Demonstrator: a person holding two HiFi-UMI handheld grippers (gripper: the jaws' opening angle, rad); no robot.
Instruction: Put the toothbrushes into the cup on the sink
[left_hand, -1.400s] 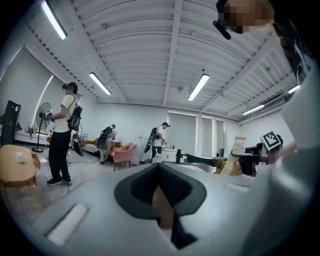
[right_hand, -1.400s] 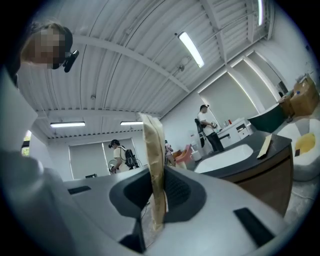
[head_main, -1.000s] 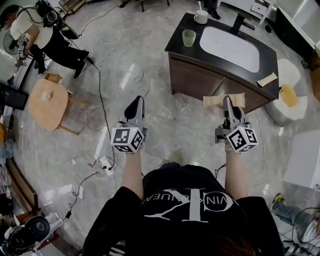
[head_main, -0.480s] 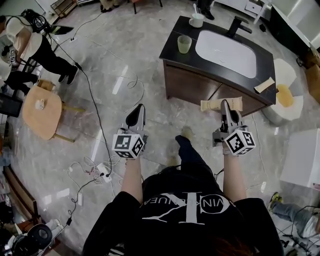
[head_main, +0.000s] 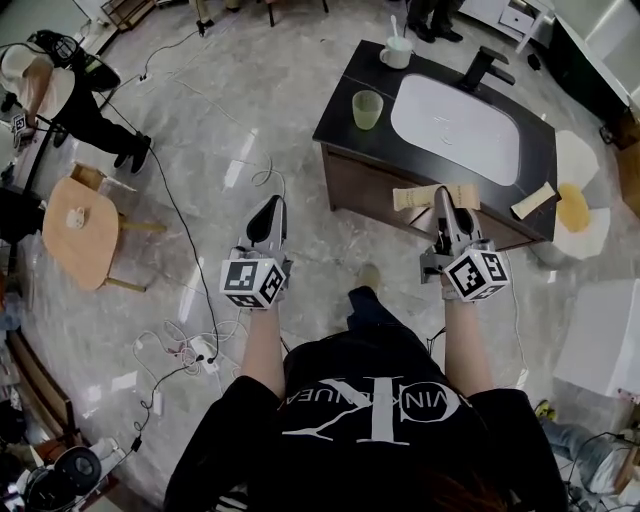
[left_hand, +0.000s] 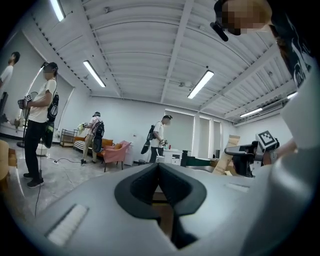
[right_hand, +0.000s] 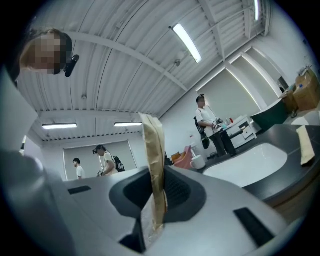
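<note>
Right gripper (head_main: 441, 196) (right_hand: 157, 196): jaws clenched on a flat tan paper toothbrush packet (head_main: 418, 198) (right_hand: 152, 160). The packet is pinched near its middle. In the right gripper view it stands on edge between the pads; in the head view it lies crosswise to the jaws, both ends sticking out. No print can be read on it.

Left gripper (head_main: 268, 212) (left_hand: 159, 172): jaws closed together, nothing between them. It hangs over the marble floor (head_main: 250, 110), well apart from the cabinet.

Both grippers carry a cube with black-and-white square markers (head_main: 474, 276).

The held packet sits at the front edge of a dark counter (head_main: 340, 100), which tops a brown cabinet (head_main: 370, 185) and holds a white basin (head_main: 455, 115).

Containers on the counter:
- Green cup (head_main: 367, 108), upright at the left corner, well apart from the held packet; only its own green inside shows.
- White mug (head_main: 398, 54) (right_hand: 198, 162), upright behind the basin's left end, with a thin white stick (head_main: 393, 24) leaning out of it.

A second tan packet (head_main: 532, 201) (right_hand: 305, 145) lies on the counter's right front corner. A black tap (head_main: 483, 66) stands behind the basin.

Writing: large white letters on the person's black shirt (head_main: 375, 400), upside down in the head view and not fully legible.
</note>
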